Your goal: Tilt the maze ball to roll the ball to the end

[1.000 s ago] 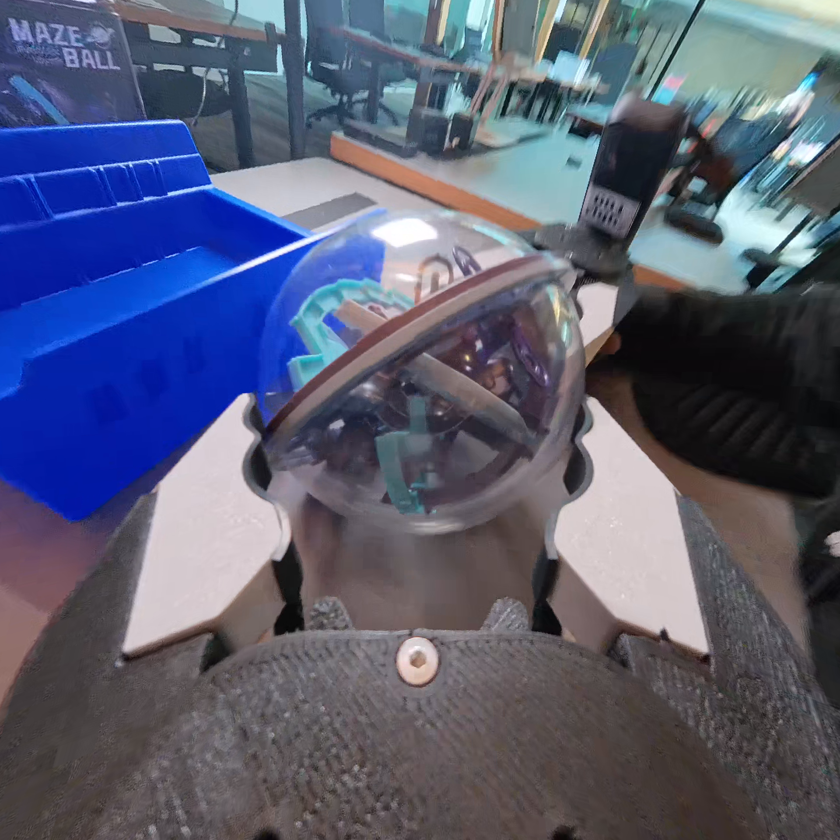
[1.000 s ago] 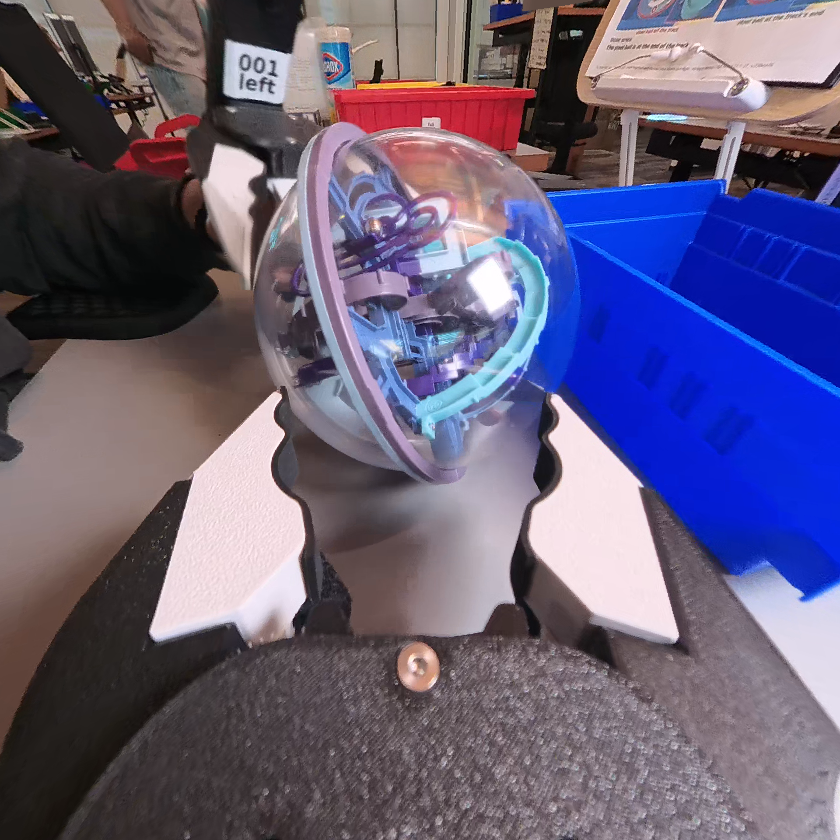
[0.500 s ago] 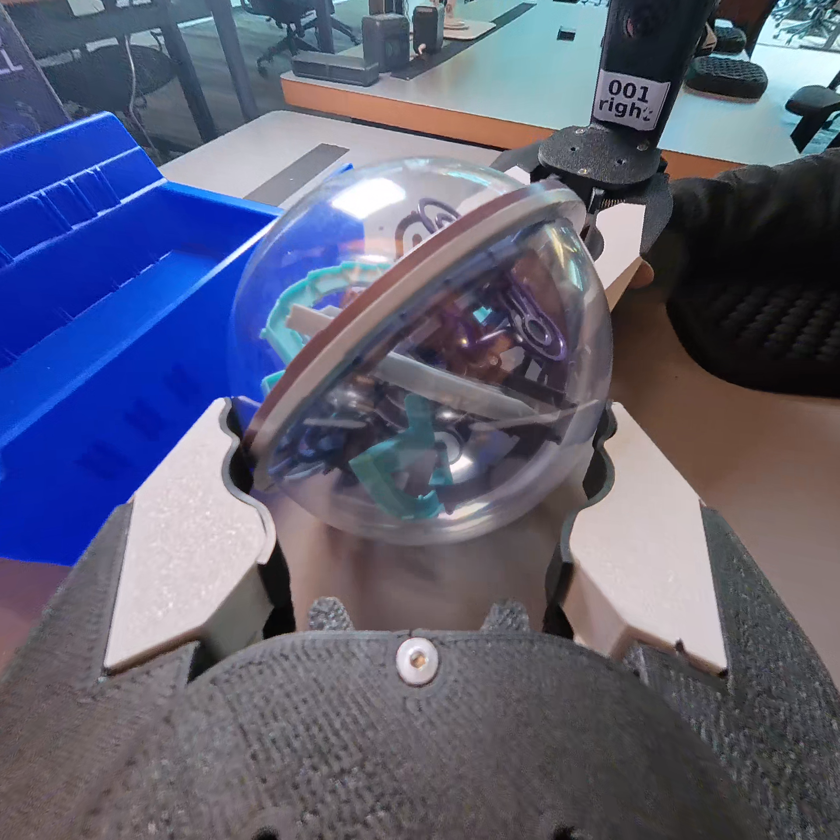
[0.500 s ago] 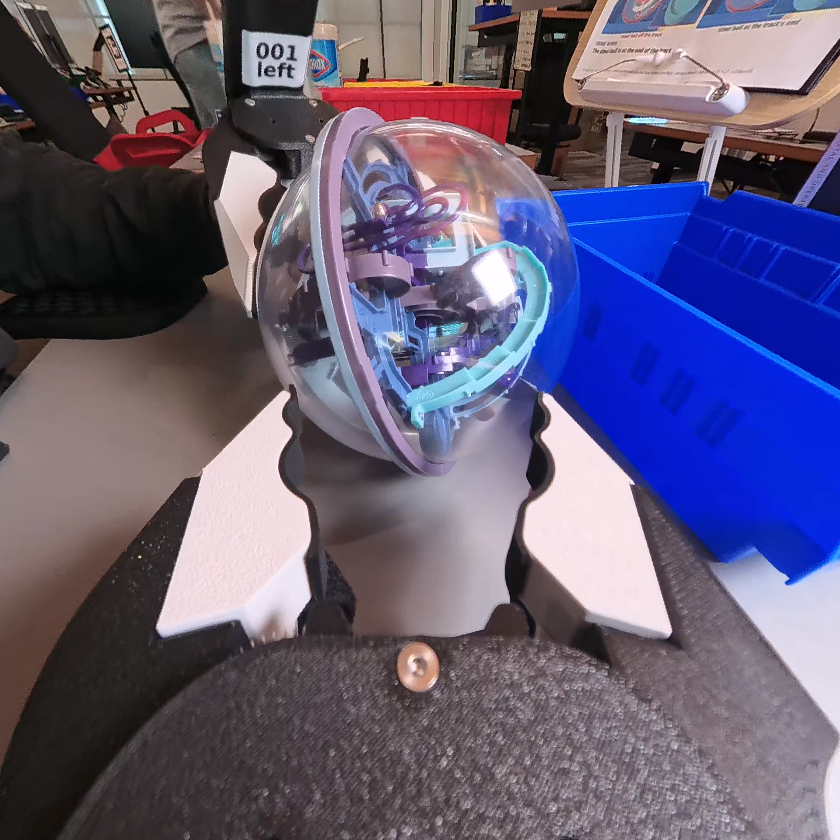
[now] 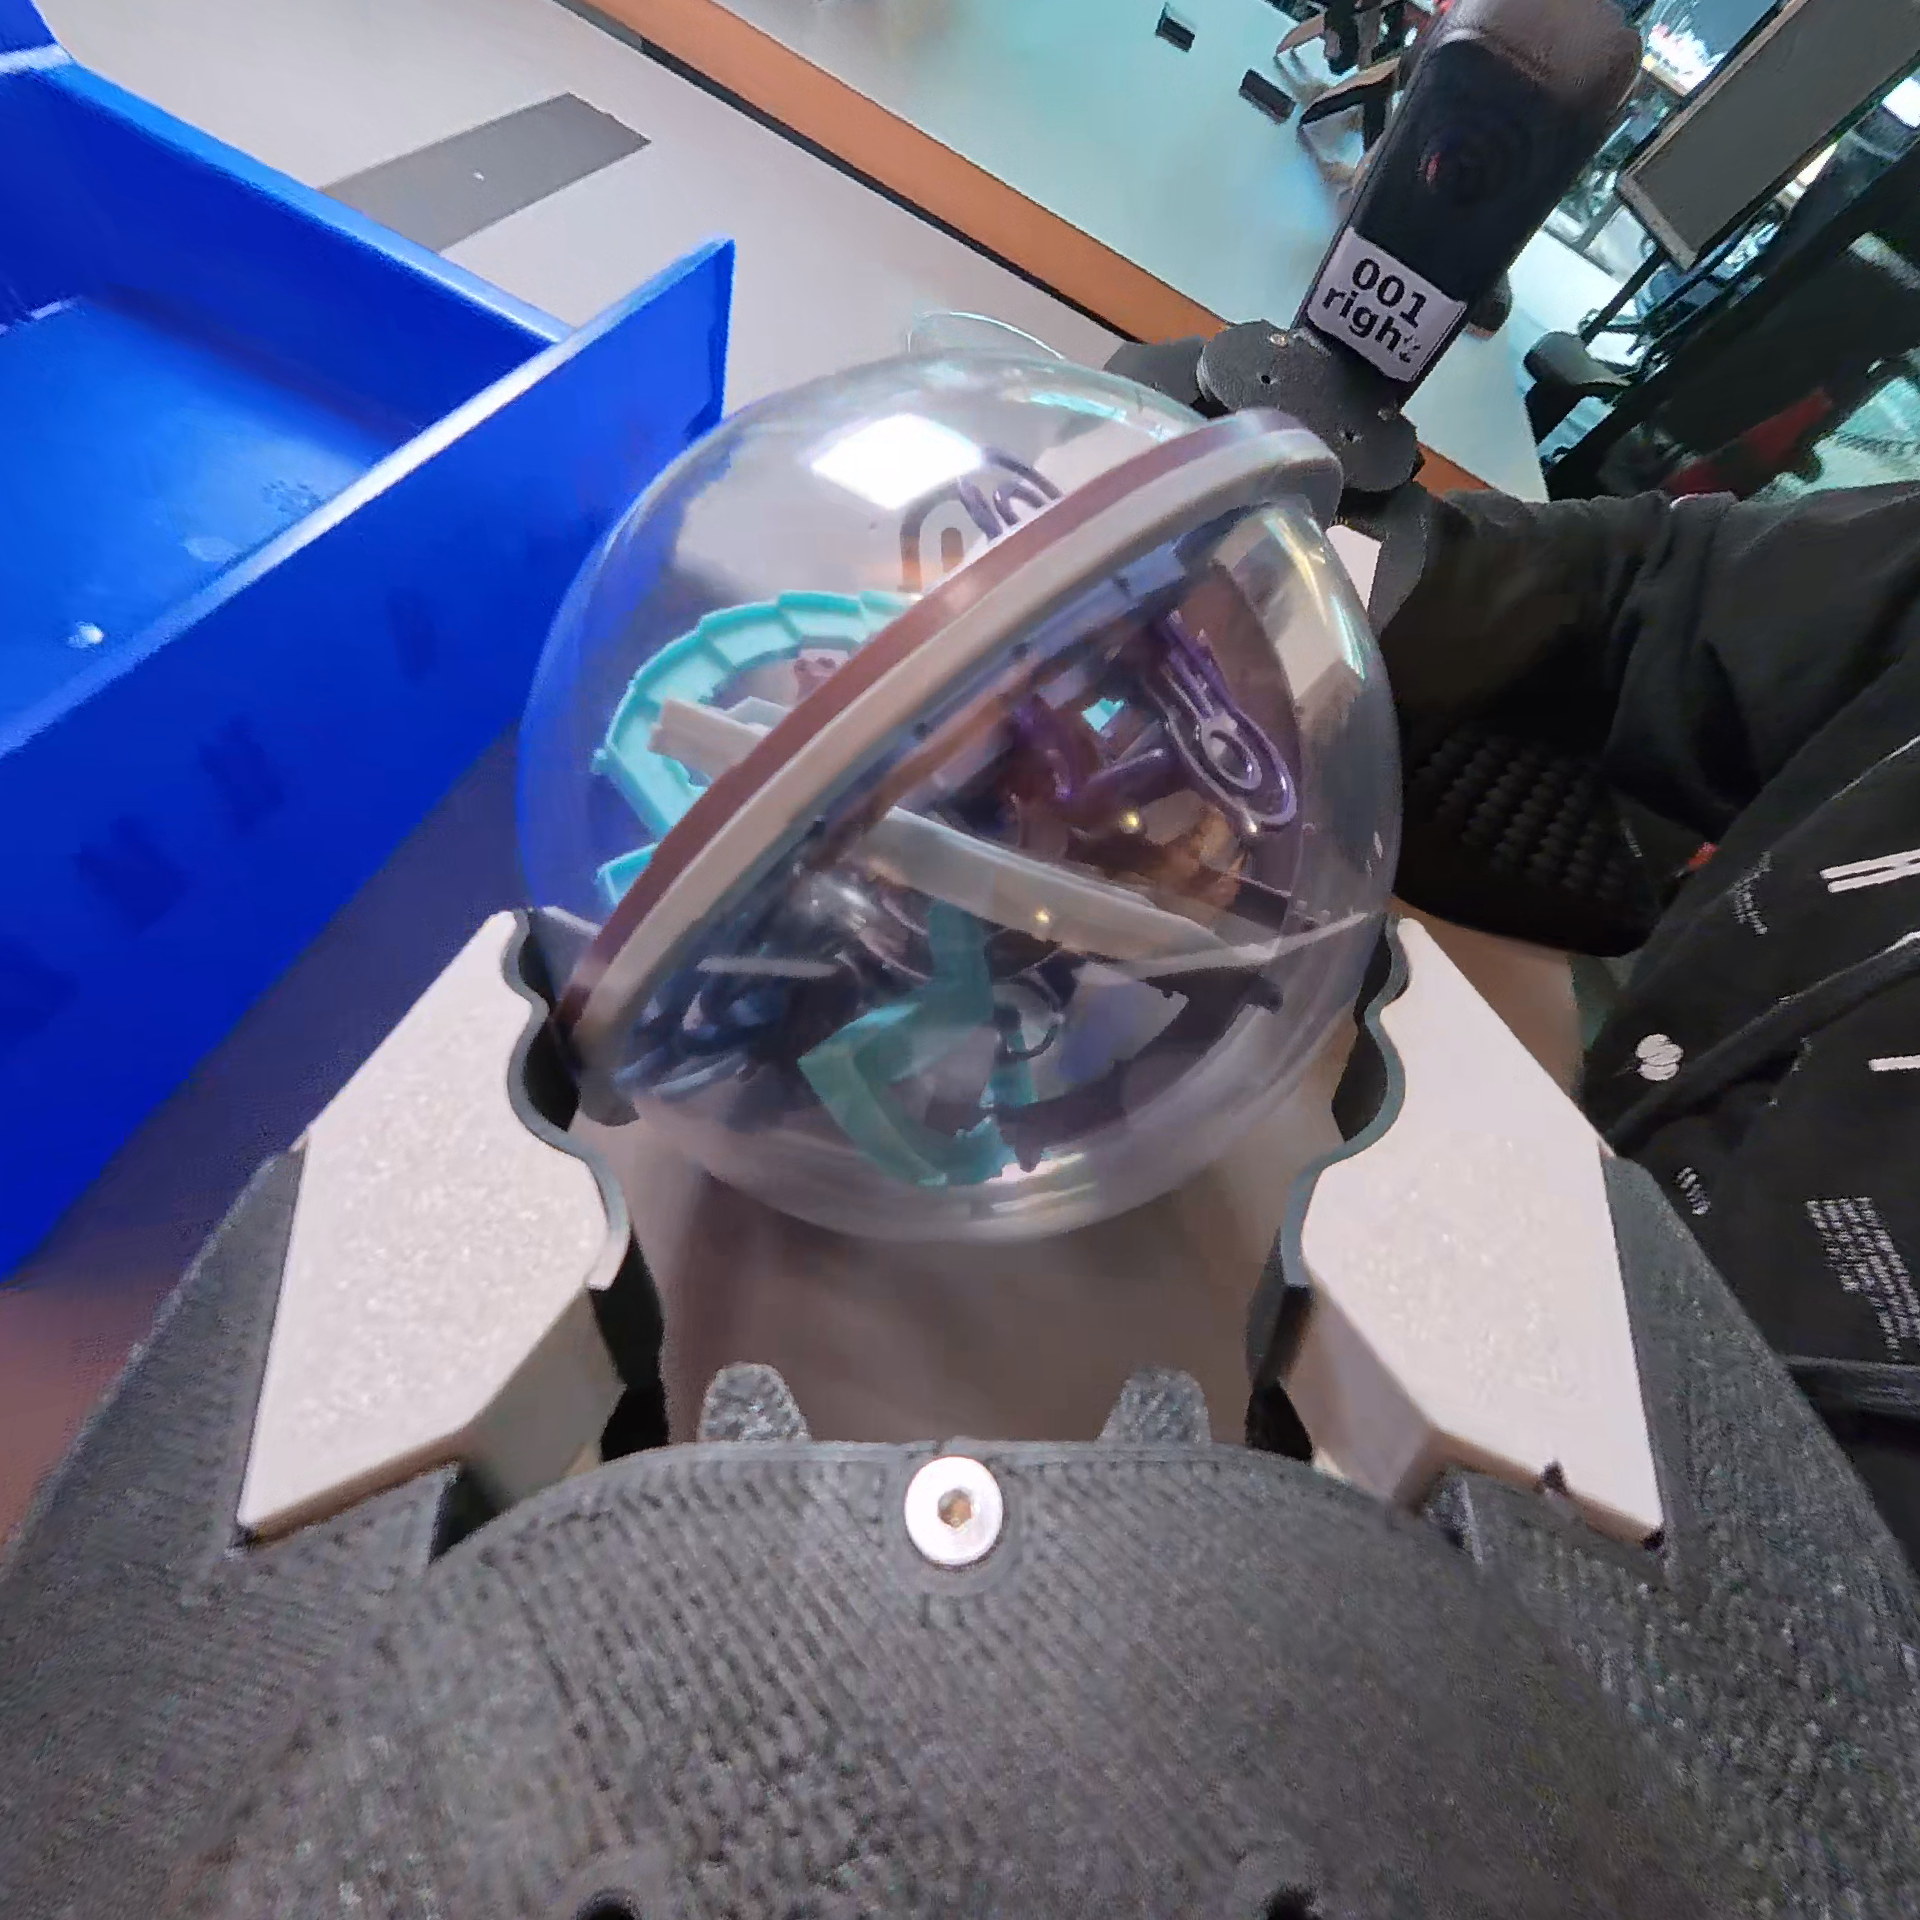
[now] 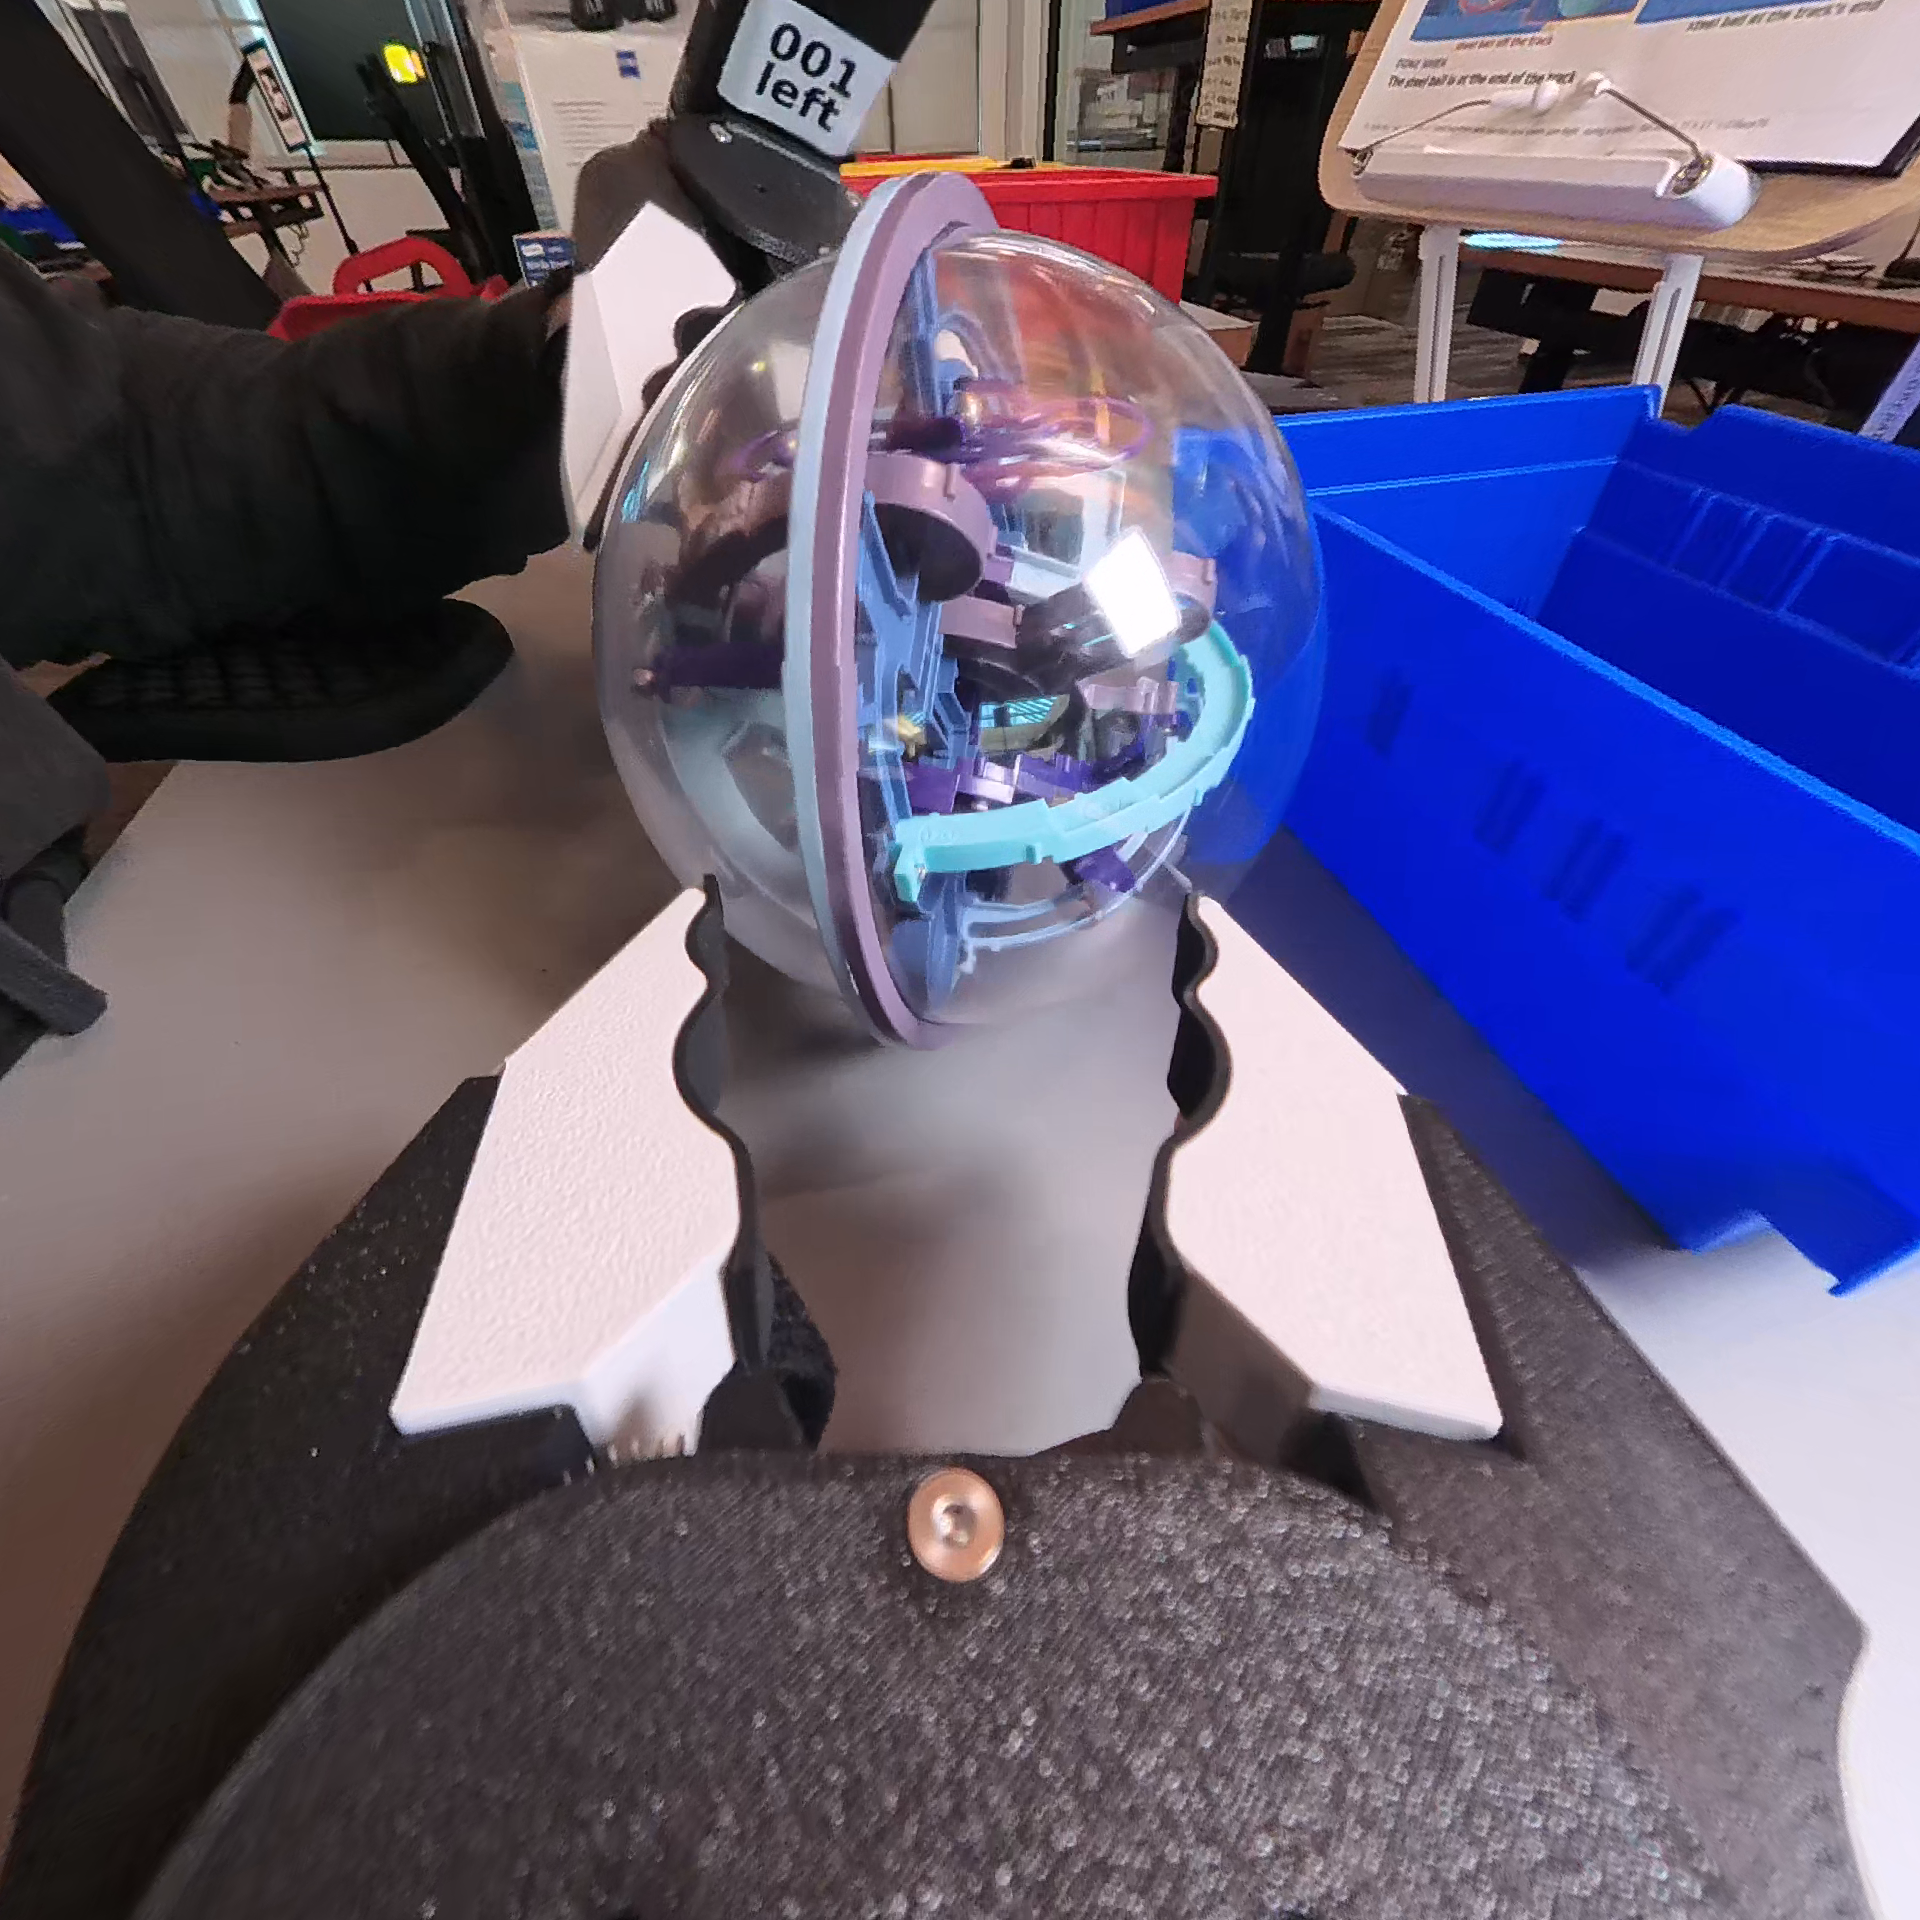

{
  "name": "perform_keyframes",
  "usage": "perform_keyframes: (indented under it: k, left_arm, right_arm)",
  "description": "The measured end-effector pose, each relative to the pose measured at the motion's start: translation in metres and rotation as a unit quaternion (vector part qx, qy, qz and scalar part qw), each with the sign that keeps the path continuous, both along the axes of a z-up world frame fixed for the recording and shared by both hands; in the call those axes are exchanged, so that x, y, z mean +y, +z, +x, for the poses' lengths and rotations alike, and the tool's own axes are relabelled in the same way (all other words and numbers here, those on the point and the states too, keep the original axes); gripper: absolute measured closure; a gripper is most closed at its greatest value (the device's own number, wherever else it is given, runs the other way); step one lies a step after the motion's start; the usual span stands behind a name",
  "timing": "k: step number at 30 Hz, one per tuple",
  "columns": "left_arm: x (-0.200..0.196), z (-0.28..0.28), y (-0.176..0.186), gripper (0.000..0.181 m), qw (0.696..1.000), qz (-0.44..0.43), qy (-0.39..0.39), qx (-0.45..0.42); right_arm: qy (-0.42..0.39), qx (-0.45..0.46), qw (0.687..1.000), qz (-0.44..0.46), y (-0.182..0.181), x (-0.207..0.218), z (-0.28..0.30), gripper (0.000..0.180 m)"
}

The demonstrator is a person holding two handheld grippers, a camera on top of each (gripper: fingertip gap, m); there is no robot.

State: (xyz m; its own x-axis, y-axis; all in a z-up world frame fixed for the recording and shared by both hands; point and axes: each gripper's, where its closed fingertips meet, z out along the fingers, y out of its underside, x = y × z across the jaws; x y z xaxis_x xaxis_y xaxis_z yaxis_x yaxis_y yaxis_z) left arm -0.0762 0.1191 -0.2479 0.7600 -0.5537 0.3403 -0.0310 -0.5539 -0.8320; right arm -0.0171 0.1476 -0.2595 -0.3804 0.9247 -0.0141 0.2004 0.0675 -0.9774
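Observation:
The maze ball [image 5: 956, 800] is a clear sphere with a grey-purple seam ring and teal, purple and blue tracks inside. It is held above the table between both grippers, which face each other. My left gripper [image 5: 956, 935] is shut on its lower sides. My right gripper [image 6: 951, 904] is shut on the same ball [image 6: 956, 623] from the opposite side. The ring slants in the left wrist view and stands almost upright in the right wrist view. Each gripper shows behind the ball in the other's view: the right one [image 5: 1351, 416], the left one [image 6: 769, 187]. I cannot make out the small steel ball.
A blue plastic bin [image 5: 312, 623] stands close beside the ball, to its right in the right wrist view [image 6: 1558, 779]. A person's dark sleeves [image 5: 1610, 675] [image 6: 260, 468] hold the grippers. The pale table [image 6: 260, 987] lies below. A red crate [image 6: 1091, 218] and a clipboard stand [image 6: 1558, 156] are farther back.
Both grippers have turned the ball while keeping hold of it. In the right wrist view the seam ring went from slanted to nearly upright. The left wrist view now looks more steeply down.

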Motion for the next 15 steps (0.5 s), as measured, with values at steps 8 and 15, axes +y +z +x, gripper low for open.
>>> perform_keyframes:
  k: [8,15]
  left_arm:
    - [-0.001,0.002,0.002,0.032,1.000,0.003,-0.004,0.002]
    - [-0.014,0.002,0.004,0.032,1.000,-0.009,-0.021,0.002]
  right_arm:
    - [-0.002,-0.006,1.000,0.023,-0.006,-0.003,0.002,0.098]
    - [0.020,-0.017,0.999,0.024,-0.010,-0.016,0.005,0.111]
